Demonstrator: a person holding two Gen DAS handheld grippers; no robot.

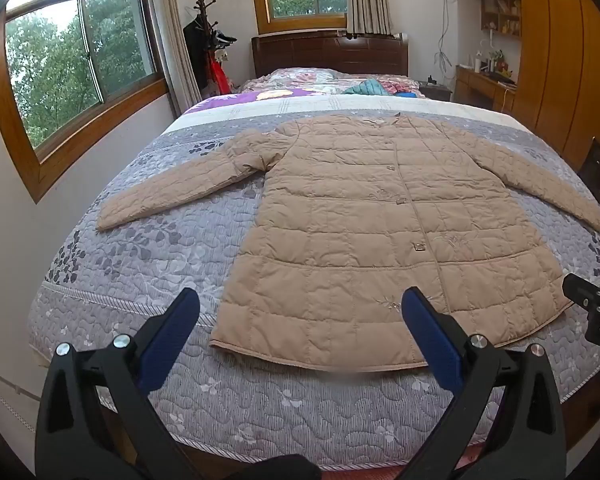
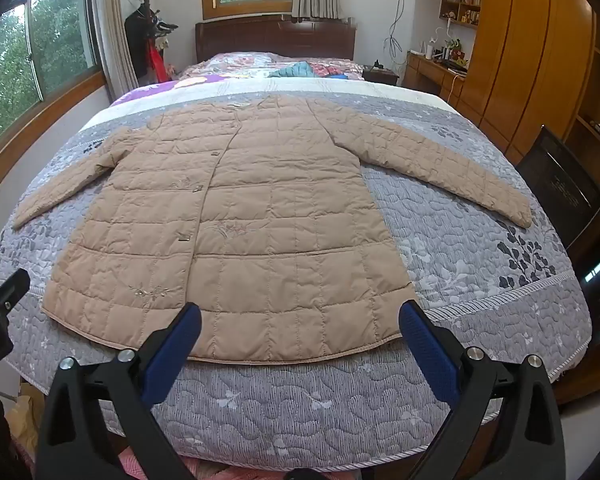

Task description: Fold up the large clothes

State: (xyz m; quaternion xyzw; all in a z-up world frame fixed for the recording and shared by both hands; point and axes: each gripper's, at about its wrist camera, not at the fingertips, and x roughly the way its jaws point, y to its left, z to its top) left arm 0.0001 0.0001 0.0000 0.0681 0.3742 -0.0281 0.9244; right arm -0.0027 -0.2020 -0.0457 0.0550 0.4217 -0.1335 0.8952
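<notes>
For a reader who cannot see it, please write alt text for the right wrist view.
A beige quilted coat lies flat, sleeves spread, on a grey floral bedspread. The open right gripper hovers above its hem, holding nothing.

Left hand-held gripper [image 1: 300,312]: two matte black moulded arms with triangular cut-outs, each carrying a long blue textured pad [image 1: 432,338] and a pair of round silver screw heads. Right hand-held gripper [image 2: 300,314]: the same build, with black arms, blue pads [image 2: 172,354] and silver screws; white lettering, too small to read, marks its black side block.
</notes>
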